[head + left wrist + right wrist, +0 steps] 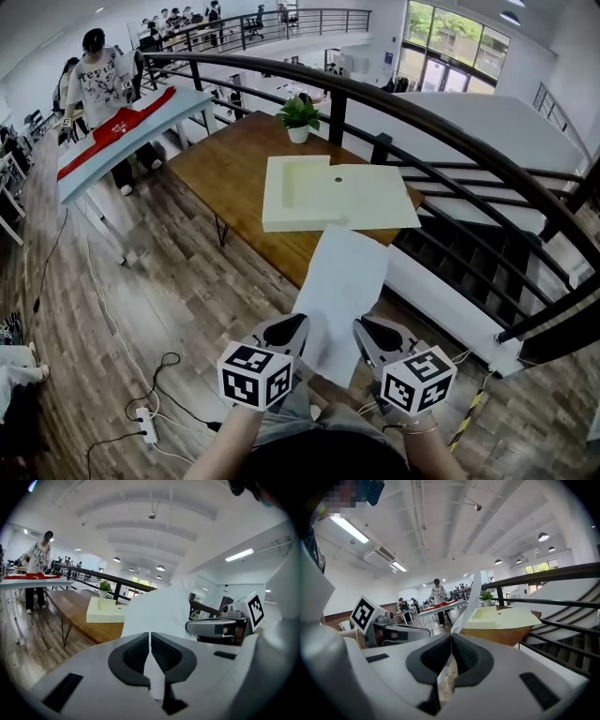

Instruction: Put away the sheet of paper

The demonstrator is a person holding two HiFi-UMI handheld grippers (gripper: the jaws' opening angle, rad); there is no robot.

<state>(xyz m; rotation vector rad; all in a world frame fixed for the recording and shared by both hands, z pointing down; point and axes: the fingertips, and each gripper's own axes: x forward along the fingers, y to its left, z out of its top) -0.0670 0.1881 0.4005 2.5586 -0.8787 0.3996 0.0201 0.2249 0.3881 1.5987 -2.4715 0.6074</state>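
Right, left gripper (pixel 286 330) & right gripper (pixel 380 335) each have fingers clamped on the paper (pixel 342 281), one per near corner. The sheet hangs in air off the surface's (pixel 234 164) near corner, far end almost at the tray (pixel 328 192). Best approach, imo: move both hands level & in step so the paper doesn't buckle, then slide it flat in. The railing (pixel 450 122) crowds the right edge; there's open floor on the left.

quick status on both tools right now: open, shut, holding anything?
Left tool: closed on the white rectangular sheet of paper.
Right tool: closed on the same sheet.
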